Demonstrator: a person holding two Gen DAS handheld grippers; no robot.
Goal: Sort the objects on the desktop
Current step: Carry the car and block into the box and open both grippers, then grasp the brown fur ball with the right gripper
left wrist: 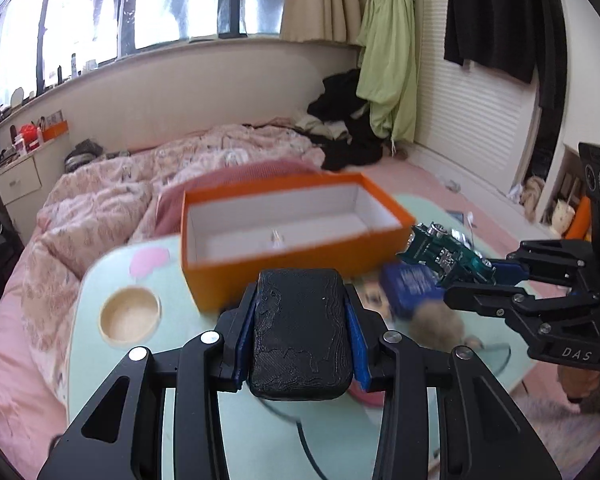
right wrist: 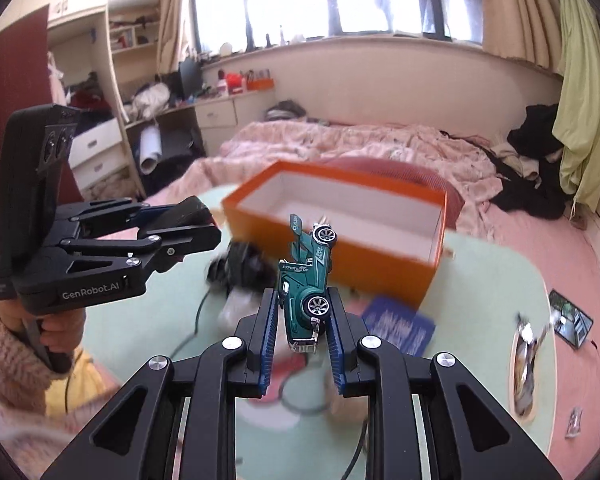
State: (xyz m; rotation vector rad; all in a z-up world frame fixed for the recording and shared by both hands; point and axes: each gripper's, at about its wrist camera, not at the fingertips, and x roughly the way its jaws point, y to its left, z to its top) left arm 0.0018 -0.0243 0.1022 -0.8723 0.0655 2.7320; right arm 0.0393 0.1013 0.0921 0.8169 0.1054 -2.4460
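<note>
Pale green tabletop (right wrist: 500, 280) beside a pink-quilted bed (left wrist: 112, 188); ahead of both claws sits an open orange cardboard box (left wrist: 284, 264), white inside; the left gripper (left wrist: 298, 330) is clamped on a black textured rounded block (left wrist: 298, 332) — lifted clear of the table; the right gripper (right wrist: 302, 312) pinches a green toy racing car (right wrist: 306, 280), nose down, nearly fully closed; a blue card (right wrist: 400, 326) lies just beyond its tips.

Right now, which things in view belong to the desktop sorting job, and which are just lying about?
Part of the job:
- black case, gripped in the left gripper
- green toy car, gripped in the right gripper
- orange box, open
- blue card on the table

Lying about:
- pink bedding
- green cloth, hanging
- black clothes
</note>
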